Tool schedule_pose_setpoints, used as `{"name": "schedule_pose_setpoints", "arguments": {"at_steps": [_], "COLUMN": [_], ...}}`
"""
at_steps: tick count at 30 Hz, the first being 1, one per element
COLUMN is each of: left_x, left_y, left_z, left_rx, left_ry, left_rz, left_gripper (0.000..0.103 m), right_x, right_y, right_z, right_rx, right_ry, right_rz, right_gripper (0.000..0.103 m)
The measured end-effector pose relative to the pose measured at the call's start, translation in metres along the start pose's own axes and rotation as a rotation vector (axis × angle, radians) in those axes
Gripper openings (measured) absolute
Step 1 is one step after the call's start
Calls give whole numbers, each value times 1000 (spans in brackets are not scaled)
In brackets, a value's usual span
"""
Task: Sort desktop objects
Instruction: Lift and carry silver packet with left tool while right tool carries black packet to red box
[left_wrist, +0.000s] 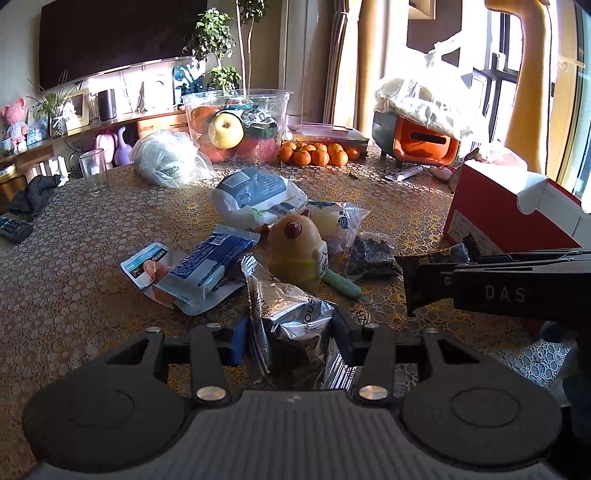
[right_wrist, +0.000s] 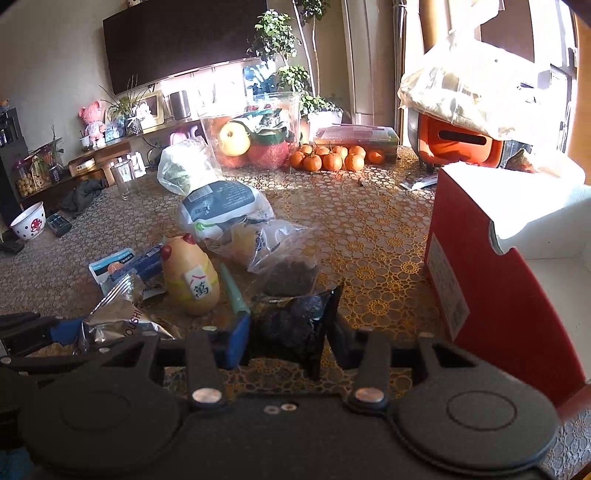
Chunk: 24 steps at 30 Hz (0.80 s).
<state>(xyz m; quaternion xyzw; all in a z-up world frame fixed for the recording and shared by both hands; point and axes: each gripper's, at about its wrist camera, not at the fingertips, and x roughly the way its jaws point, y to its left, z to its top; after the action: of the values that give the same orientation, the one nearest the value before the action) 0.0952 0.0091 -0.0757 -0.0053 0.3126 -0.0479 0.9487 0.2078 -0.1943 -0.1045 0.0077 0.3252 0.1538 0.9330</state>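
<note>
A crinkled silver snack packet (left_wrist: 291, 317) stands between the jaws of my left gripper (left_wrist: 290, 334); the blue pad and the black pad press on its sides, just above the patterned tablecloth (left_wrist: 92, 295). My right gripper (right_wrist: 290, 332) is shut on a black snack packet (right_wrist: 295, 321). The left wrist view shows that black packet (left_wrist: 428, 277) from the side, in the right gripper's fingers (left_wrist: 517, 284). Seen from the right wrist, the silver packet (right_wrist: 114, 314) hangs at the far left. An open red box (right_wrist: 498, 280) with a white inside stands just right of the right gripper.
Ahead lie blue-and-white packets (left_wrist: 207, 269), a yellow plush toy (left_wrist: 295, 254), a green stick (left_wrist: 341, 284), a bag of dark bits (left_wrist: 369, 254) and a white bag (left_wrist: 255, 195). Farther back stand a fruit tub (left_wrist: 236, 125), tangerines (left_wrist: 314, 155), a glass (left_wrist: 92, 170) and an orange appliance (left_wrist: 417, 144).
</note>
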Motion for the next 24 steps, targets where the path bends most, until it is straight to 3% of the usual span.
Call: {"name": "schedule_pose_setpoints", "arguments": {"at_steps": [24], "left_x": [-76], "left_y": [-40], "left_z": [46], "left_rx": [-23], "left_ry": [-64], "left_rz": [-64], "left_gripper": [45], "right_x": [-98], "right_y": [-23], "right_z": [31], "right_rx": [-6], "right_ry": [-88], "right_rz": [22], "right_gripper": [45]}}
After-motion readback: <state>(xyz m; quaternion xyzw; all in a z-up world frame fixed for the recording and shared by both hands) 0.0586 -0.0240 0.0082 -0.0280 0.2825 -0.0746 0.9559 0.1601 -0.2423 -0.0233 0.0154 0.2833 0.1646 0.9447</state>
